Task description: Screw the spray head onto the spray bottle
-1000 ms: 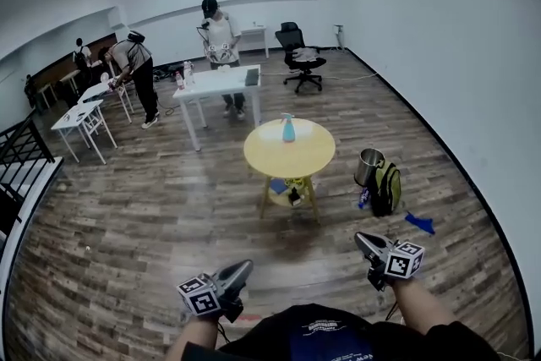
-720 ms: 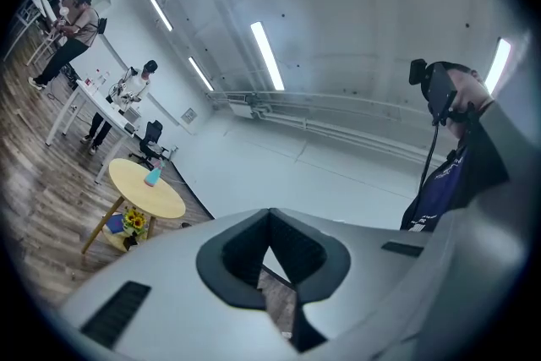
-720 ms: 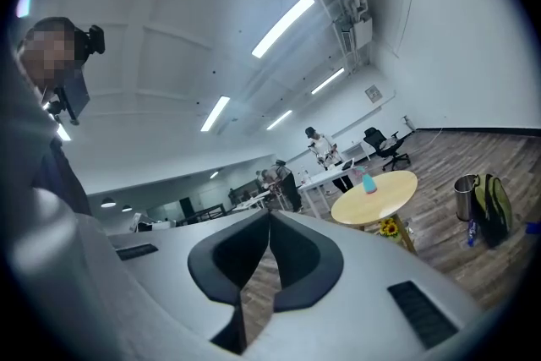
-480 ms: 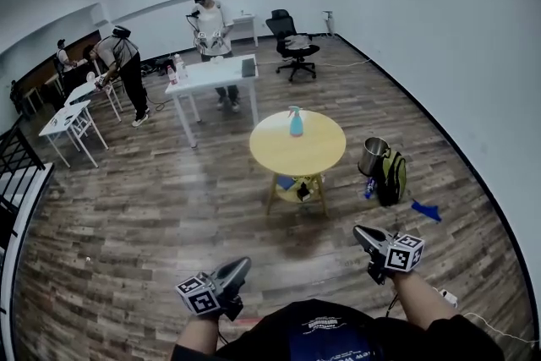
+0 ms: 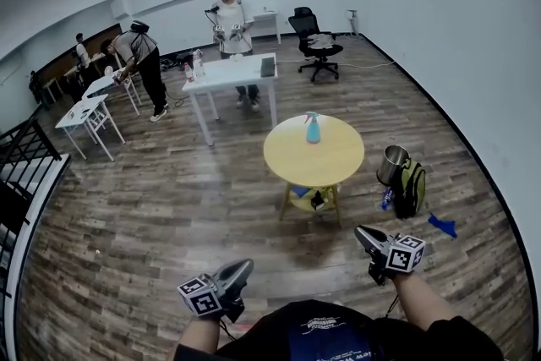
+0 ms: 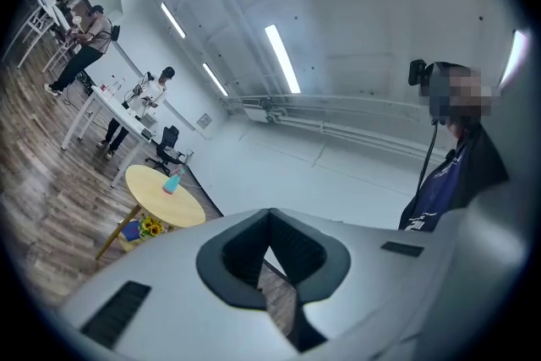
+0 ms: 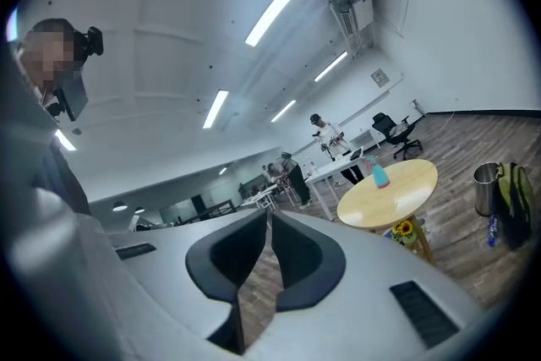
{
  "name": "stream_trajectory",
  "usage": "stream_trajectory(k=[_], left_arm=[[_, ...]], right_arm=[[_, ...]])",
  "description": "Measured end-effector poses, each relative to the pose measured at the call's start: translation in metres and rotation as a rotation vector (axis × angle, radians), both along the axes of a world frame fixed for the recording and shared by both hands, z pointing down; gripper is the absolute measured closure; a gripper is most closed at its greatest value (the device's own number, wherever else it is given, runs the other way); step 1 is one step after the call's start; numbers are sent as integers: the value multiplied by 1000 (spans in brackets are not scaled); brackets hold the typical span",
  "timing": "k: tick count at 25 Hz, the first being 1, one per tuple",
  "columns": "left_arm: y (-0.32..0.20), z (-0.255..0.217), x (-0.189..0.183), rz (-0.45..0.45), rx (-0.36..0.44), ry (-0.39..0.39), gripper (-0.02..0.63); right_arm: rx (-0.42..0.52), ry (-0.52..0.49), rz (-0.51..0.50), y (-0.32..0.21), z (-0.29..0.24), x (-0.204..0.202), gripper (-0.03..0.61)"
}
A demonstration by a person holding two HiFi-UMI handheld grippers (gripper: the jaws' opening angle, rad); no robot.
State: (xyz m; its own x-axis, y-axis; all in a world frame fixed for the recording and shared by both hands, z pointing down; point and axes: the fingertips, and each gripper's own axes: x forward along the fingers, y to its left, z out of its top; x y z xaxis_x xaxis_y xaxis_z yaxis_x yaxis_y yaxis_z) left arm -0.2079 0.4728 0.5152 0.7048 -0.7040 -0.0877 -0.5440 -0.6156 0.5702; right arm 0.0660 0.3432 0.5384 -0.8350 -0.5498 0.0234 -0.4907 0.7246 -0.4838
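Low at the near edge of the head view, both well short of the table: left claw (image 5: 246, 265) and right claw (image 5: 358, 233). In the left gripper view, left claw (image 6: 270, 217) with jaws together at the tips, nothing between them. In the right gripper view, right claw (image 7: 269, 220) all but together, only a thin slit between the jaws, nothing held.

Upright on the round yellow table (image 5: 292, 169), toward the far side of the top and well inside the rim: the spray bottle (image 5: 313, 129). Too small to tell how its head sits.

Between the claws and the table, a wide stretch of wooden floor (image 5: 169, 207). More open floor left of the table, out to the black railing (image 5: 24, 155) at the left edge. Tighter on the right: a metal bin (image 5: 392, 165) and a green backpack (image 5: 413, 186) just beside the table's right rim, a blue scrap (image 5: 442, 225) on the floor near them, then the white wall (image 5: 473, 55).

Beyond the round table, a long white table (image 5: 230, 73) with a person (image 5: 232, 17) standing behind it. Farther right, near the back wall, an office chair (image 5: 318, 45). At far left, small white tables (image 5: 84, 110) and another person (image 5: 139, 55) bent over beside them.
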Motion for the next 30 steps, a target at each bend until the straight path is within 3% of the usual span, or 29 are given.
stream_trajectory(k=[14,16,23,30], left_arm=[[-179,-13,138,-171,42,-131,606],[-205,-5,147,-205,22,-170,606],[-283,6,166,-239,-36,-225,606],[-361,14,156,-156,-30,-198,606]], right_arm=[[102,41,-88,-191,-31,134,539],[114,54,-69,-214,-28,152,573],[115,114,-10,-283,-15,197,574],[85,156,27,-334,0,180,574]])
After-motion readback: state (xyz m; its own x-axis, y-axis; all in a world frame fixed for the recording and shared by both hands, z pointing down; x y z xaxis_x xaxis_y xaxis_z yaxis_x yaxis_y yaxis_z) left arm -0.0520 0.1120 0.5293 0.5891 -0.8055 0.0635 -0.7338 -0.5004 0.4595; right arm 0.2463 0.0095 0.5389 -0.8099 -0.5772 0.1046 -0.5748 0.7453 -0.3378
